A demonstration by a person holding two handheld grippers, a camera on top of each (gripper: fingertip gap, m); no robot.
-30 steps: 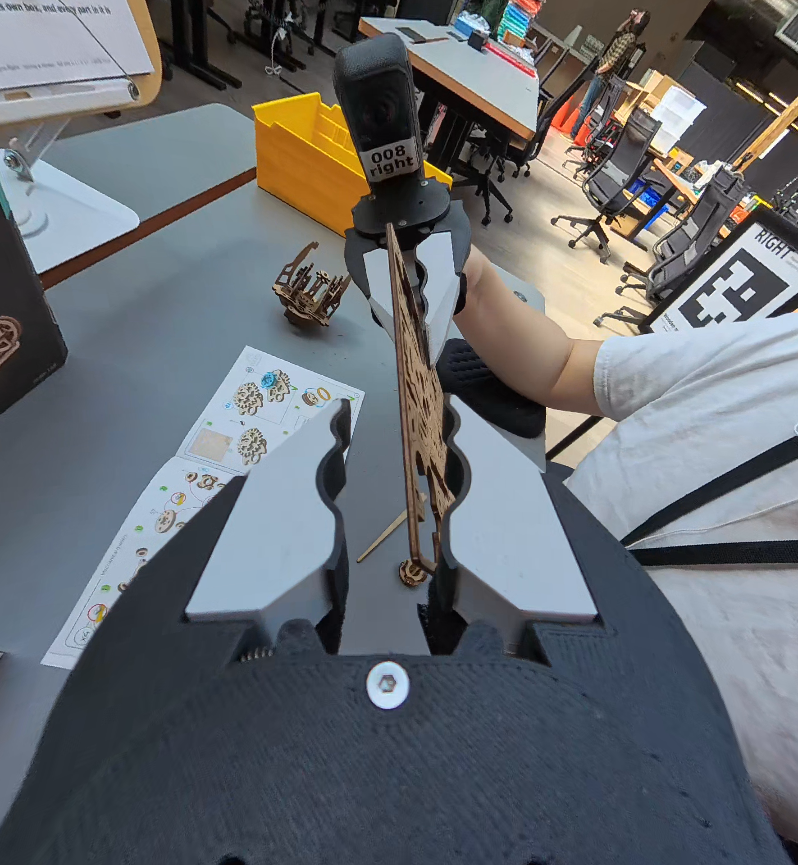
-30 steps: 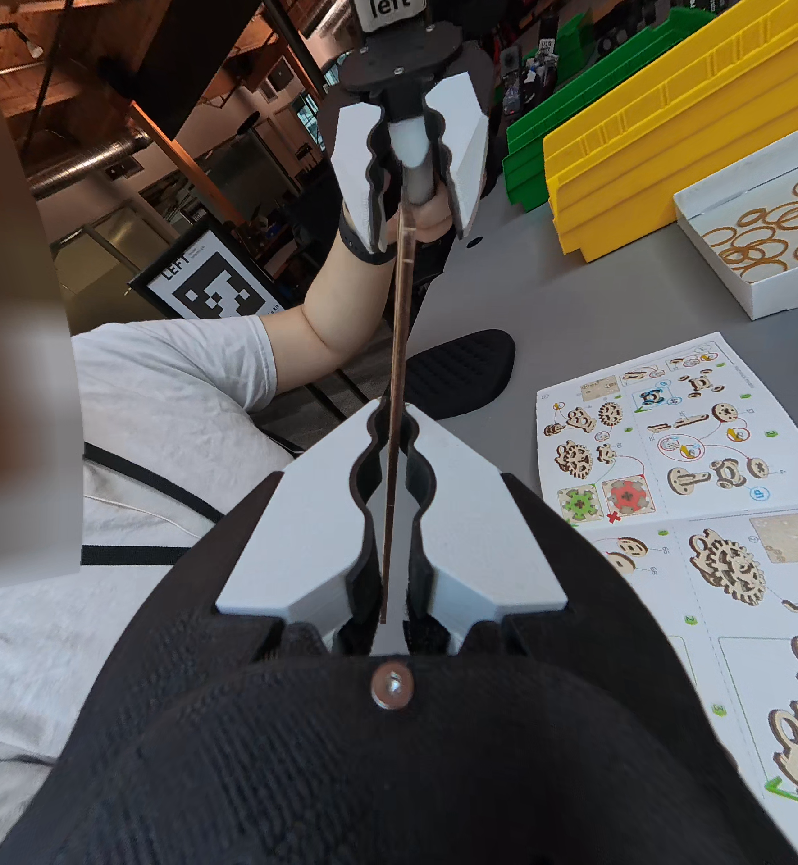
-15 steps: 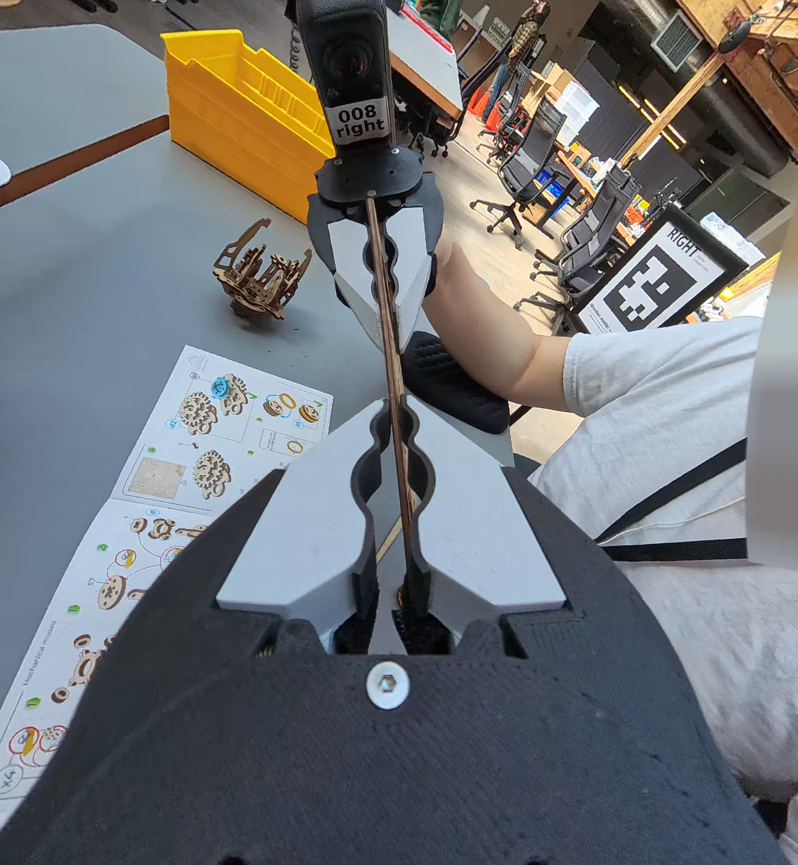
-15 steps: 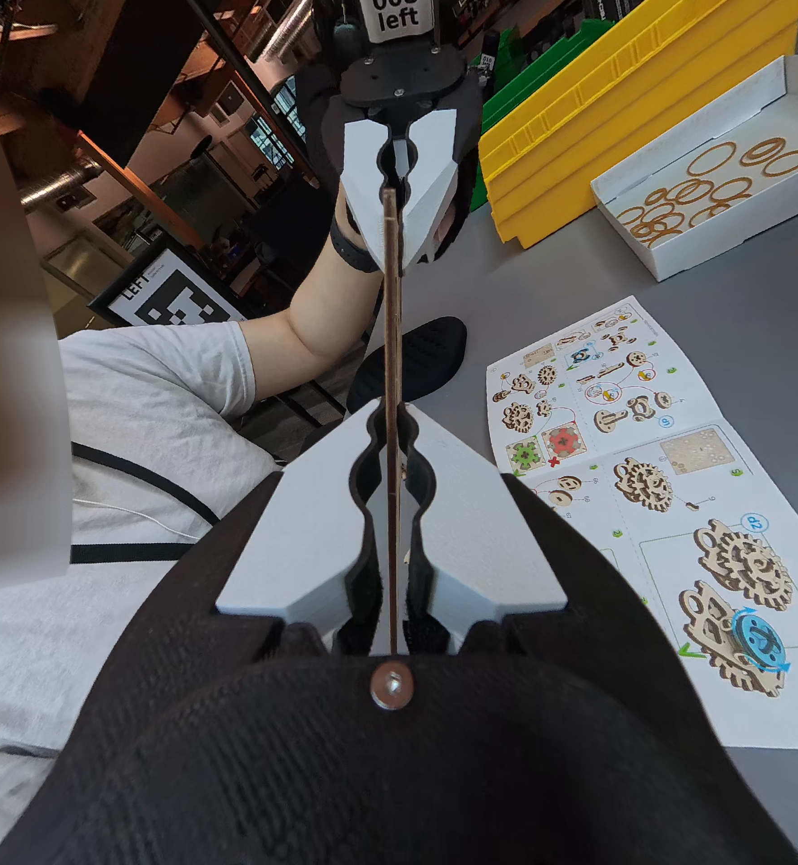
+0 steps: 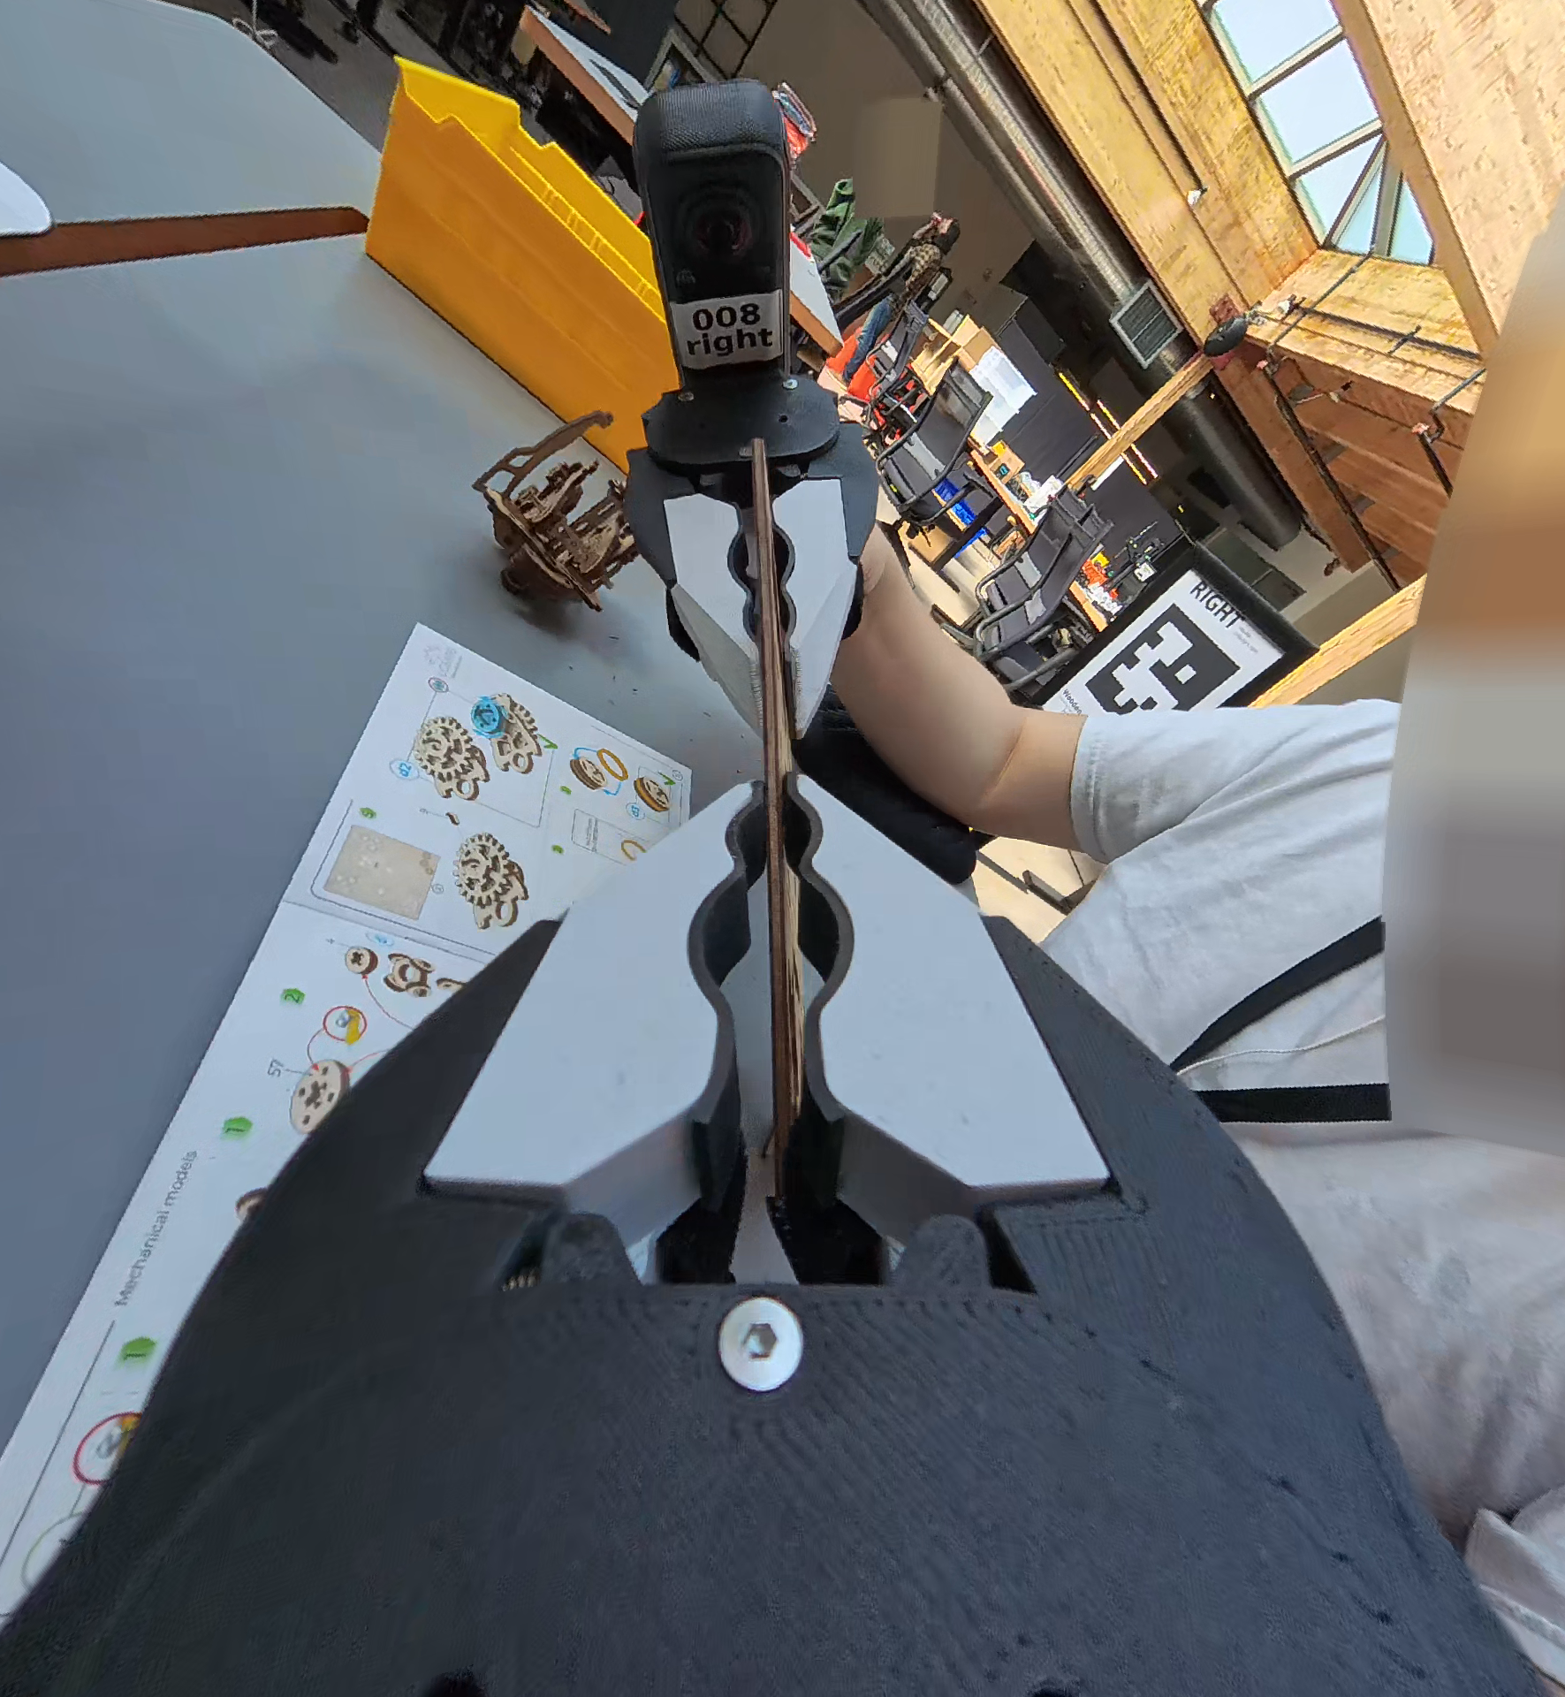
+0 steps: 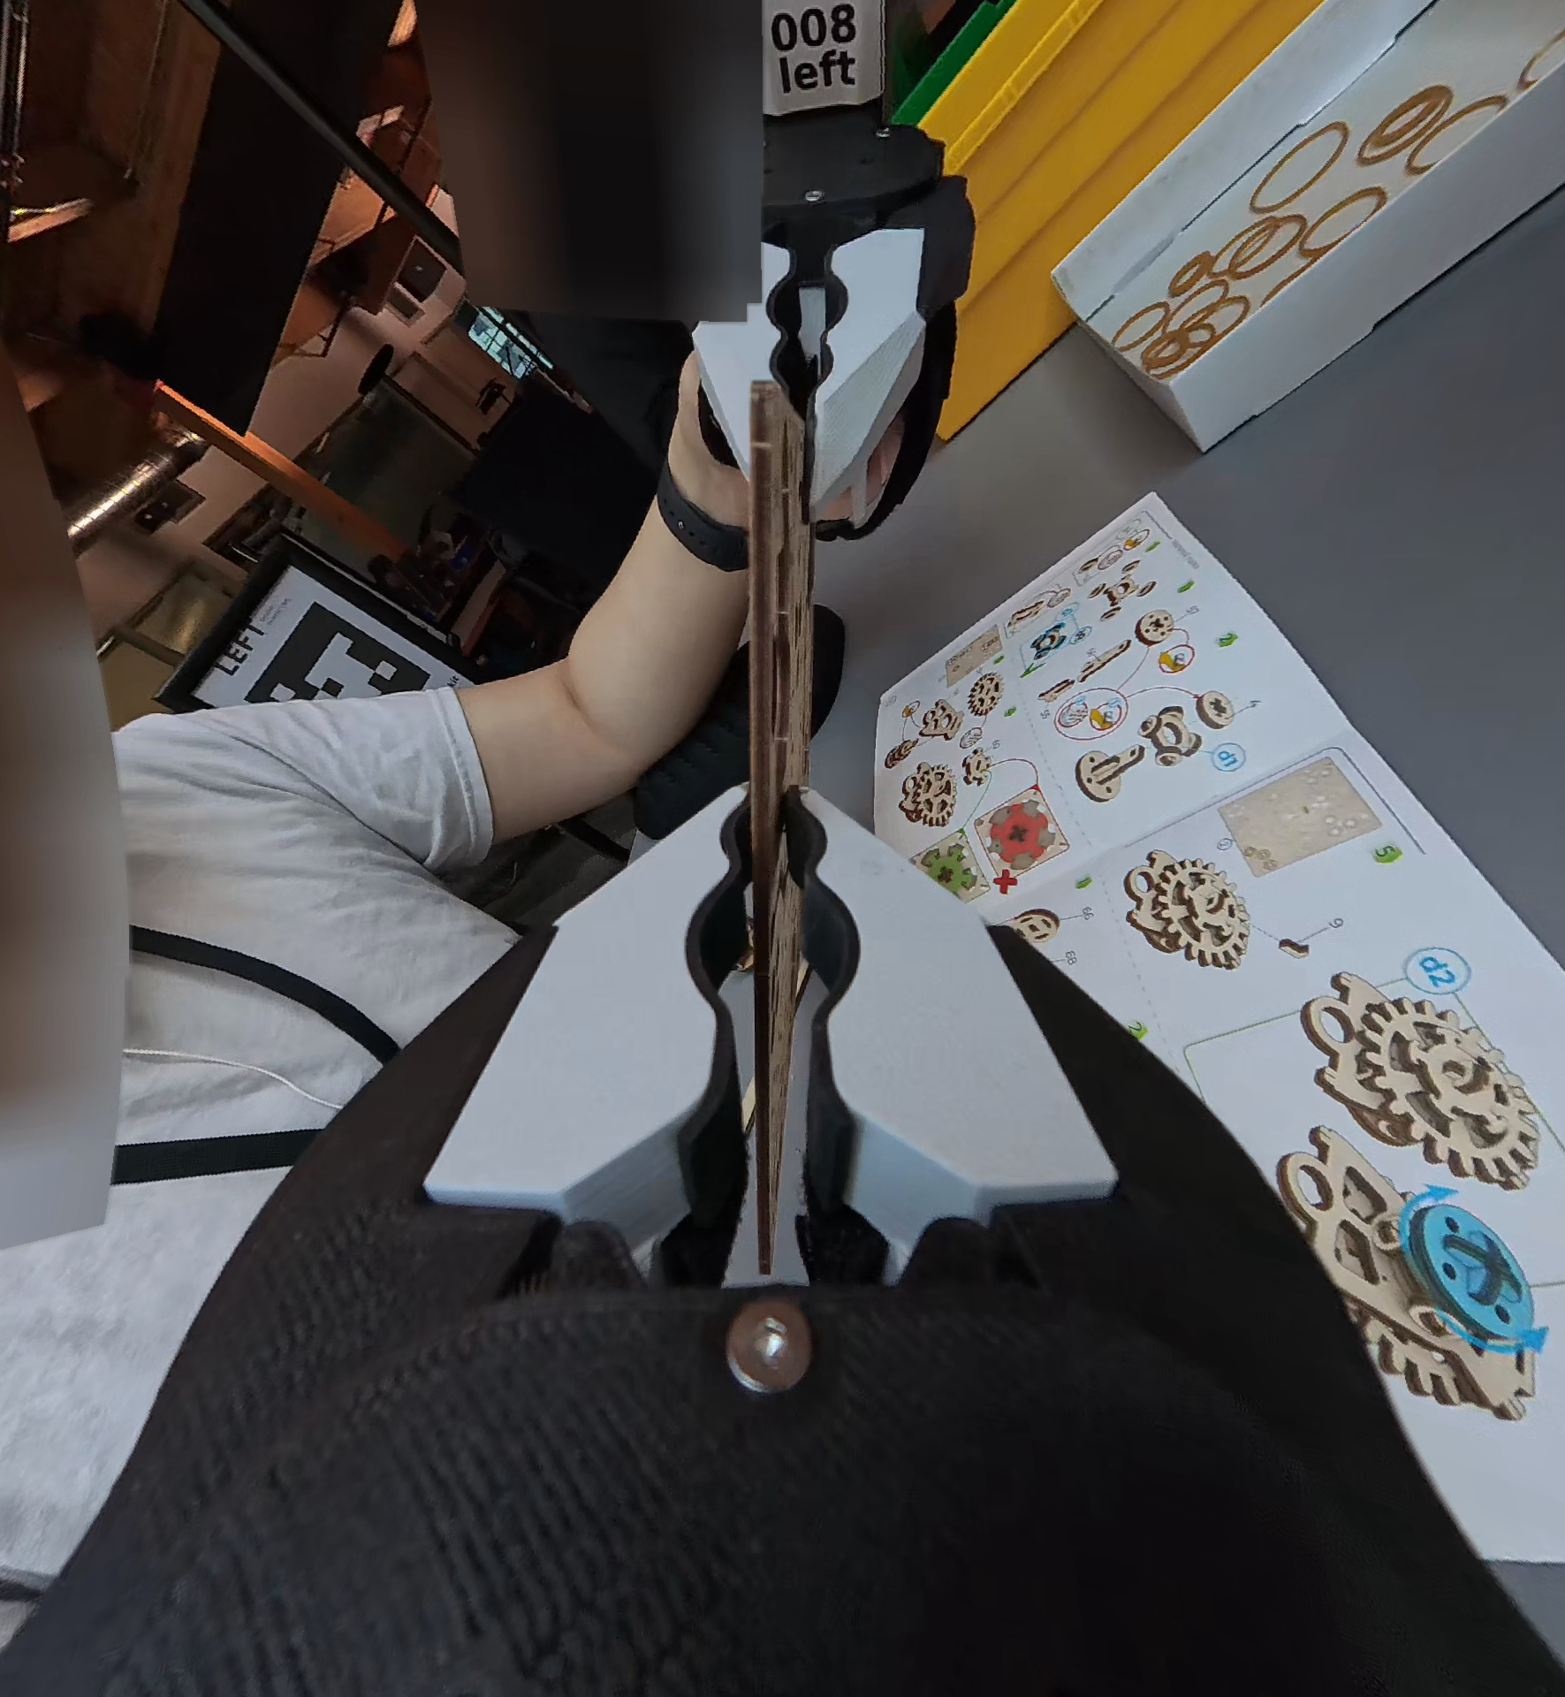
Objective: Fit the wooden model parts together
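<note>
A thin laser-cut wooden parts sheet (image 5: 778, 918) is held edge-on in the air between both grippers. My left gripper (image 5: 771, 799) is shut on its near end. My right gripper (image 5: 774, 707) faces it and is shut on the far end. In the right wrist view the same sheet (image 6: 778, 643) runs from my right gripper (image 6: 774, 799) up to the left gripper (image 6: 792, 459). A partly built wooden model (image 5: 558, 533) stands on the grey table (image 5: 163, 551), left of the right gripper.
A printed instruction sheet (image 6: 1219, 826) lies on the table below the grippers. A yellow bin (image 5: 503, 248) stands behind the model. A white box of wooden rings (image 6: 1311, 230) and yellow bins (image 6: 1081, 138) sit at the far right. The person's torso is close by. Tip to tip, the grippers are about 7 cm apart. The right tips stand about 20 cm off the partly built wooden model (image 5: 558, 533).
My left gripper has closed on the sheet, which only the right gripper held before. Both grippers have tilted with it, and the views have swung upward.
</note>
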